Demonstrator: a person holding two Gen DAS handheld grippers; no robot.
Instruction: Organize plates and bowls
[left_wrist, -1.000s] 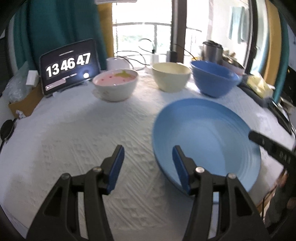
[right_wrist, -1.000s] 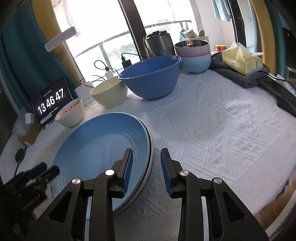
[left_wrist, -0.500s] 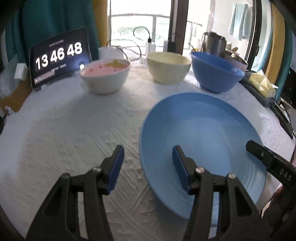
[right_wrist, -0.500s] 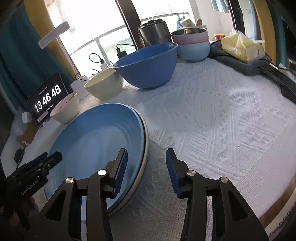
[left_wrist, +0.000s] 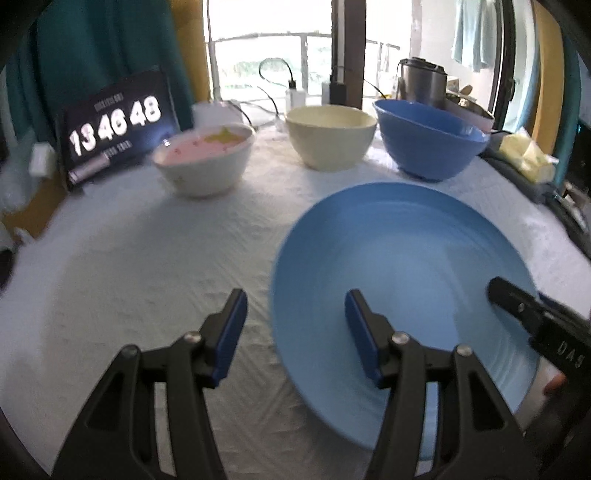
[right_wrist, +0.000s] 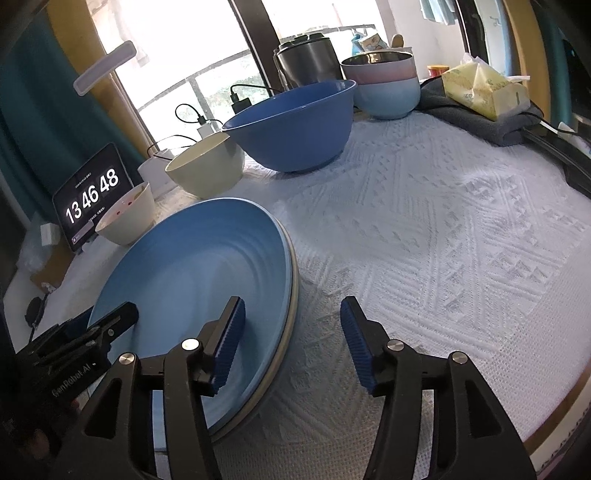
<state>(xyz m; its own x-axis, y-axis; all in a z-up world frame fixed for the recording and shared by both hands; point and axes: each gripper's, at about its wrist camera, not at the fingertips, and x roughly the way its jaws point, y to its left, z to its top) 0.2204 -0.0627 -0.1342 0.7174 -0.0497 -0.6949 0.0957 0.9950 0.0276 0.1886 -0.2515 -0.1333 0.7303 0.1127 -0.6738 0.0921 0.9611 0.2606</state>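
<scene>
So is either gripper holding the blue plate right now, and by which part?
Nothing is held. The right gripper straddles the blue plate's near edge, jaws opening, pads clear of it. The left gripper straddles the opposite edge, also not pressing.

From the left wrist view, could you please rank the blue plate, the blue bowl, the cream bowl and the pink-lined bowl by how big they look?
1. Blue plate, largest by far, though also nearest the camera.
2. Blue bowl.
3. Pink-lined bowl and cream bowl look alike; I would not rank them.
</scene>
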